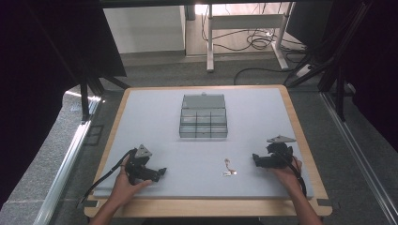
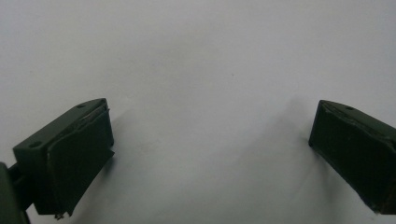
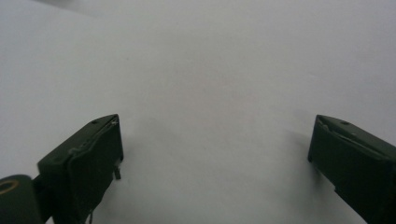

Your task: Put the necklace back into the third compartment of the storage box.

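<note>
Two black grippers, left (image 1: 162,171) and right (image 1: 255,158), are held spread (jaws blocky) over matte grey mat (image 1: 155,108); clear compartmented box (image 1: 203,117) behind.

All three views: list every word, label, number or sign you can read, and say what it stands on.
None can be read.
Clear compartment box: no label or print visible.
Small item on the mat: too small to tell whether it carries any marking.
Left gripper and right gripper: plain black jaws, no lettering.
Grey mat: bare, no print.
</note>
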Available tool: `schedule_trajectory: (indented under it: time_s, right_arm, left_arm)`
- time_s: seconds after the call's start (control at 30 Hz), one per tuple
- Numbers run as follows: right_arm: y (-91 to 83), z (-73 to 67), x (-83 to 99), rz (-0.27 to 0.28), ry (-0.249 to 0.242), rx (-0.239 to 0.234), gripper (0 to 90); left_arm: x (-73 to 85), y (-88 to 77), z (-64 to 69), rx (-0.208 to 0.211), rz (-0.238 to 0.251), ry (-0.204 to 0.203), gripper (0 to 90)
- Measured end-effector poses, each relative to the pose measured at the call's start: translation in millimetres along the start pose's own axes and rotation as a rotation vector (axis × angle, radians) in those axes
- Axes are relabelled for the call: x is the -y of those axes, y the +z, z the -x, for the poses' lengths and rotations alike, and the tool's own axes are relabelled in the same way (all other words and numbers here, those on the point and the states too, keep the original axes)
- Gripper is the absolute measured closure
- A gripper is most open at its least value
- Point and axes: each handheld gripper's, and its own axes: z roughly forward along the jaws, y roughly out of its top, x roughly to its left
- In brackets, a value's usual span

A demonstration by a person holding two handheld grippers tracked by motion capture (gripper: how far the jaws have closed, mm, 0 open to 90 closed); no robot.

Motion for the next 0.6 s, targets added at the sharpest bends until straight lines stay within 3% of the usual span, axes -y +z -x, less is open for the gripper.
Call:
schedule_trajectory:
  time_s: [0.6]
  right_arm:
    - [-10.1,-2.0,2.8,-0.021,-0.012,-0.008,16.0]
  left_arm:
    - [0.2,-0.3,0.3,-0.002,0.002,0.001,0.0]
